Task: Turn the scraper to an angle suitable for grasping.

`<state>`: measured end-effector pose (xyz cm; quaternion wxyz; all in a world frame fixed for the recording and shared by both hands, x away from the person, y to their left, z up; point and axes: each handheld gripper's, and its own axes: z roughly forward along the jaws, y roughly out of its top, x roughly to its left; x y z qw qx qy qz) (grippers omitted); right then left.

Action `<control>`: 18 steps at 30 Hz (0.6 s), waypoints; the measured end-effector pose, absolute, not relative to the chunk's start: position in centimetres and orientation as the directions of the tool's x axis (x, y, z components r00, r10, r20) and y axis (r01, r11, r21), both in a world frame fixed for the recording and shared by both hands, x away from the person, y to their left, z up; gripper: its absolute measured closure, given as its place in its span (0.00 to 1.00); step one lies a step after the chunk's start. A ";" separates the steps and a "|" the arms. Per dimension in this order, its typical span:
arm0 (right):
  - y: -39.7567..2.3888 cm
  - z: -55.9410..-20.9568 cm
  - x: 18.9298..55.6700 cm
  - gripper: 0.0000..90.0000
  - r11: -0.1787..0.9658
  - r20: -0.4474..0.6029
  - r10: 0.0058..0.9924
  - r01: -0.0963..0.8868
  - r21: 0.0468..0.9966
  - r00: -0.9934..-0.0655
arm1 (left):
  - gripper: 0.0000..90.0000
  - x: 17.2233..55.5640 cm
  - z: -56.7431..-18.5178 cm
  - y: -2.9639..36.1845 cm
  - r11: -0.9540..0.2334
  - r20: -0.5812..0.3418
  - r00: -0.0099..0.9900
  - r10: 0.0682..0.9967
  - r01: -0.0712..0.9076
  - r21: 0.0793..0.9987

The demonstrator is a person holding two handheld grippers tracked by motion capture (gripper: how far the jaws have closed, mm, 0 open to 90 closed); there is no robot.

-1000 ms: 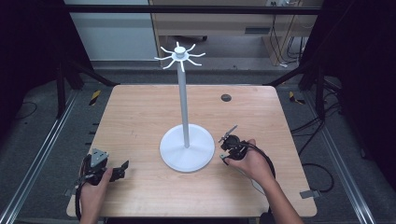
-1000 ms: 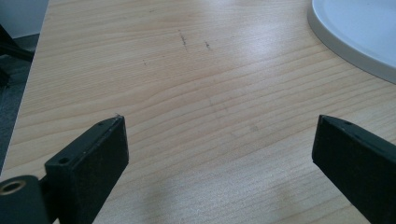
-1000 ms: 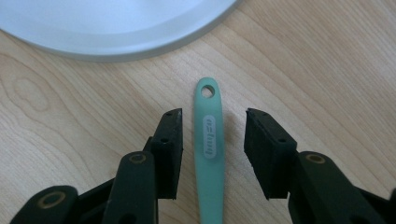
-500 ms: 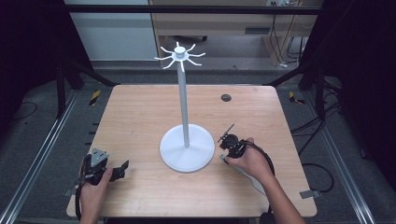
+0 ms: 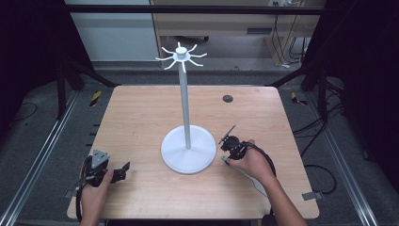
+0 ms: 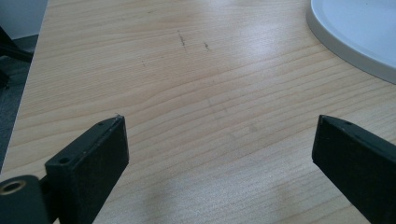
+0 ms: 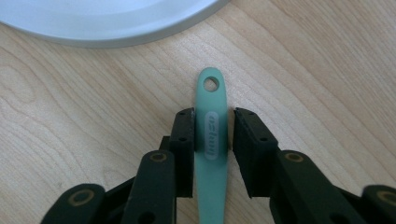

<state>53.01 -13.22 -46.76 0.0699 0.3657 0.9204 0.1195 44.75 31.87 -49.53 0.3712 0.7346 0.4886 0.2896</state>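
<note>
Right gripper view, right gripper (image 7: 212,135) jaws clamping green handle (image 7: 212,140), left gripper (image 6: 219,154) jaws wide, empty

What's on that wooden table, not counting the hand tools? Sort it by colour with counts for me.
White: 1, the tall stand with hooks on top
Green: 1, the handle with a hole at its end, between the right gripper's jaws
Dark: 1, the small round disc near the far edge
Total: 3

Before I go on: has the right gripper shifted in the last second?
No. The right gripper sits at the same spot beside the white stand base, toward the table's right edge.
</note>
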 end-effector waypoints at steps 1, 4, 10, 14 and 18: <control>-13.2 -46.8 53.0 0.81 0.703 -0.037 0.690 0.657 0.270 -0.723 | 0.04 44.7 -49.5 31.9 -0.248 0.063 0.355 0.933 0.503 0.828; -13.3 -46.8 53.1 0.82 0.713 -0.037 0.679 0.646 0.272 -0.733 | 0.04 44.7 -49.5 31.8 -0.247 0.061 0.357 0.932 0.502 0.829; -13.8 -46.6 53.0 0.82 0.679 -0.003 0.702 0.667 0.307 -0.712 | 0.04 44.7 -49.5 31.8 -0.248 0.061 0.359 0.931 0.502 0.828; -14.7 -45.7 52.8 0.83 0.648 -0.001 0.720 0.671 0.360 -0.694 | 0.04 44.7 -49.5 31.6 -0.256 0.065 0.367 0.928 0.502 0.826; -15.5 -44.8 52.6 0.83 0.631 -0.006 0.727 0.664 0.400 -0.687 | 0.04 44.6 -49.6 31.4 -0.265 0.071 0.371 0.926 0.503 0.823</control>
